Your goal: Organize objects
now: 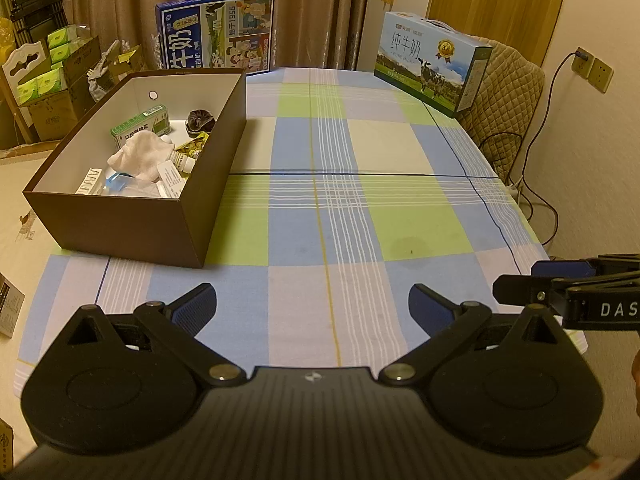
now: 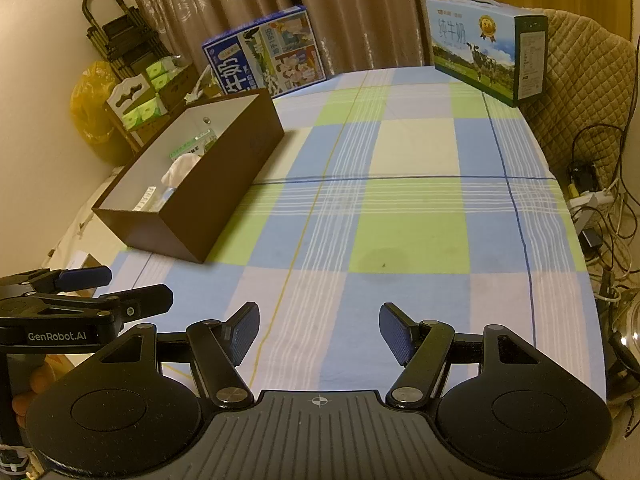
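Two grippers hovered over the near edge of the table (image 1: 400,152), side by side and both angled down toward the checked cloth. The left gripper (image 1: 313,312) had its jaws released, blue pads spread with nothing between them; the right gripper (image 2: 319,332) was likewise parted and empty, cloth showing in the gap. Each one appeared at the margin of the other's view, just beside its neighbour.

Beyond them the middle of the cloth lay bare of loose items. At the table's left edge stood the brown box (image 1: 160,216), open-topped, and the task's things were inside it: a white cloth (image 1: 140,156) crumpled on top, a green-and-white carton (image 1: 140,124) toward the far wall, a small white bottle (image 1: 185,160), a yellow packet (image 1: 194,145), a dark round thing (image 1: 201,120) near the far right corner, and flat white packs at the near wall.

Along the far edge stood two milk cartons, the blue one (image 1: 218,32) behind the brown box and the pale one (image 1: 432,62) at the far right corner.

Judging by this, the gathering step looked finished or nearly so, with nothing left on the cloth to collect. Any next move would call for choosing a fresh target, perhaps tidying inside the box, with jaws kept wide for the reach over its wall.
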Demonstrator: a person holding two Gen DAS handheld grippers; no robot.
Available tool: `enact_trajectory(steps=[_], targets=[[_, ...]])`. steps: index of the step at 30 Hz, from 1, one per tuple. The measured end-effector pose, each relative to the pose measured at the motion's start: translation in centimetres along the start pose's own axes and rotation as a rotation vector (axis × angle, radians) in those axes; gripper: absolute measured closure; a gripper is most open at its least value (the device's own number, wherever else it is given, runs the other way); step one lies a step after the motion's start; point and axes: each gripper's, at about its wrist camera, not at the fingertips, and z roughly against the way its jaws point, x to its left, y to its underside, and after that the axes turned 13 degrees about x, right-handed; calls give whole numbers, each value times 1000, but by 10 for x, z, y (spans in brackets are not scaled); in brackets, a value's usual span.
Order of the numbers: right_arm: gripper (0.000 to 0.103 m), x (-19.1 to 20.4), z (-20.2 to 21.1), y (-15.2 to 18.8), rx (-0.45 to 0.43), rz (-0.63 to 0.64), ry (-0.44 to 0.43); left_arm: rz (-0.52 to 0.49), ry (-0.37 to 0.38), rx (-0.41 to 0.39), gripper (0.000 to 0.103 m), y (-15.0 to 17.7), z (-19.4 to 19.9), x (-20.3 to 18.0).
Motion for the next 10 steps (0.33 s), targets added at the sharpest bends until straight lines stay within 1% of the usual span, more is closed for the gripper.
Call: enact_trajectory(steps=[10], targets=[[39,-4,-1,-3,3,7,-3,1,-11,-3,2,-1,-1,-1]])
